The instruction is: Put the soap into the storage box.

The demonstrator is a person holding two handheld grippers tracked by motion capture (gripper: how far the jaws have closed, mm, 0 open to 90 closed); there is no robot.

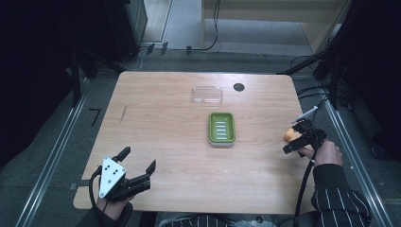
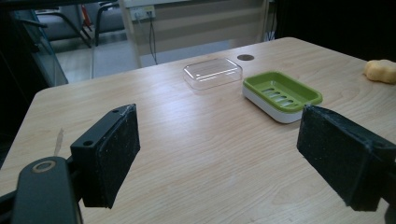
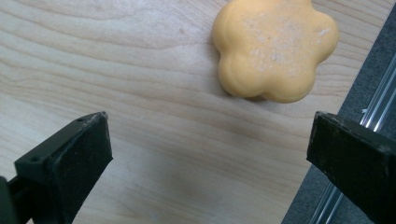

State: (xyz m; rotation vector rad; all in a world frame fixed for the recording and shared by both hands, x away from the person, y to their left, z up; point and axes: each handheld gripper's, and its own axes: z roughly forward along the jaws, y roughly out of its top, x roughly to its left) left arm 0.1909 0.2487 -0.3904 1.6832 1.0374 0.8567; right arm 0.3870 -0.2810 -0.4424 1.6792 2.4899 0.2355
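A pale wooden table [image 1: 170,142] filled the middle of the high view, with grey floor around it, dark equipment at both sides and cables trailing across the top of the frame. Near the table's centre sat a green soap dish [image 1: 222,128] on a white base, its slotted tray holding nothing. Just above it in the frame, close to the far edge, lay a clear plastic lid [image 1: 207,94], also holding nothing (it looked like the dish's cover, though the pictures cannot confirm that). A small dark round grommet [image 1: 239,87] sat to the lid's right.

At the right edge of the table, mid-frame, an orange flower-shaped soap [image 1: 289,135] rested on the wood, very near the drop to the floor rail. In the right gripper view the soap [image 3: 275,49] lay in the upper right, ahead of the right gripper [image 3: 210,158], whose jaws were spread wide and touched nothing. The right jaw hung past the table's edge.

The left gripper [image 1: 138,165] sat at the lower left of the high view, near the front edge, jaws also spread apart with nothing between them. A broad stretch of bare wood lay between it and the dish.
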